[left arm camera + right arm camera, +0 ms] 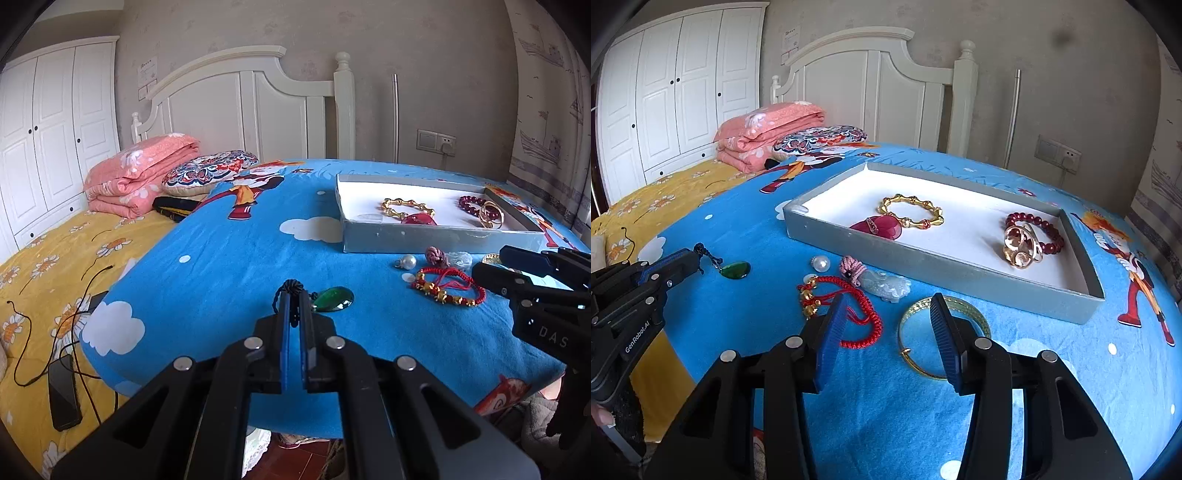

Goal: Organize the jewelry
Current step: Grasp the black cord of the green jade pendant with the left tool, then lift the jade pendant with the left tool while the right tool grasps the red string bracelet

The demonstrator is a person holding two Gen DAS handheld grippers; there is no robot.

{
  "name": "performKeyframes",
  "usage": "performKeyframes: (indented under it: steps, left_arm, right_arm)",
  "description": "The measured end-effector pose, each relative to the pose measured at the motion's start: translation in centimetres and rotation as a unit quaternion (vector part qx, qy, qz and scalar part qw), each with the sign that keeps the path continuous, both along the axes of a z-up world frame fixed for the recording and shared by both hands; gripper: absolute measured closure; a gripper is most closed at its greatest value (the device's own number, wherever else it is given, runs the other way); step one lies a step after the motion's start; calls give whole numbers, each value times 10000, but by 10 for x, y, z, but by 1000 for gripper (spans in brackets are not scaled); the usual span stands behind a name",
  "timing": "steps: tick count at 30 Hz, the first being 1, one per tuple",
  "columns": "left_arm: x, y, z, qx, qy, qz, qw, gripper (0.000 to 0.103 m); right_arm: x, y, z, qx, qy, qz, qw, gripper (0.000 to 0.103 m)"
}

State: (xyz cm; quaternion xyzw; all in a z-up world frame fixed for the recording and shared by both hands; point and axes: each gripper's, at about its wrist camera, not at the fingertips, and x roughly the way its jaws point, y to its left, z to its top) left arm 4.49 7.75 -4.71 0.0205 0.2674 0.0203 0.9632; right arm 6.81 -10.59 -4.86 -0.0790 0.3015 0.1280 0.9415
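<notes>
My left gripper [294, 295] is shut on the black cord of a green pendant [332, 297], which lies on the blue cloth just right of its tips. The right wrist view shows the same gripper [696, 258] and pendant [735, 270] at the left. My right gripper [888, 314] stands open low over the cloth. Its left finger is over a red cord bracelet [842, 299] and its right finger over a gold bangle [912, 354], pressing on neither. A grey tray [923, 273] behind holds a gold link bracelet [910, 210], a red pendant [879, 227] and dark red beads [1034, 230].
A pearl [822, 263] and a pale jade charm with a pink knot [882, 284] lie in front of the tray. Left of the cloth-covered surface is a bed with a phone and cables [64, 391] and a folded pink quilt [140, 170].
</notes>
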Motion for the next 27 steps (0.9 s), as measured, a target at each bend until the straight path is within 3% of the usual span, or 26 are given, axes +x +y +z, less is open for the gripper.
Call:
performKeyframes:
  steps: [4, 9, 13, 14, 15, 18, 20, 22, 27]
  left_arm:
    - [-3, 4, -3, -79, 19, 16, 10000, 98]
    - [-4, 10, -6, -162, 13, 26, 9999, 98]
    - [-1, 17, -10, -349, 96, 35, 9993, 98]
    - [0, 18, -11, -406, 117, 29, 9991, 98]
    - [0, 20, -12, -448, 139, 28, 9989, 98]
    - [2, 22, -14, -533, 188, 16, 9984, 96]
    - [1, 23, -13, -571, 182, 56, 9982, 86]
    - [1, 24, -12, -546, 125, 137, 9983, 68]
    - [15, 25, -14, -498, 187, 122, 9985, 66]
  right_arm:
    - [5, 14, -3, -168, 87, 77, 9998, 73]
    - [17, 14, -12, -115, 365, -57, 9993, 75]
    - [14, 18, -12, -206, 339, -60, 9992, 75]
    - [12, 20, -12, -225, 321, -20, 9992, 81]
    - [11, 22, -13, -227, 323, 70, 9992, 95]
    - [3, 29, -14, -416, 180, 121, 9989, 96]
    - [2, 28, -14, -364, 173, 120, 9991, 96]
    - [3, 27, -14, -340, 185, 108, 9992, 96]
    - [4, 23, -14, -288, 199, 116, 9993, 96]
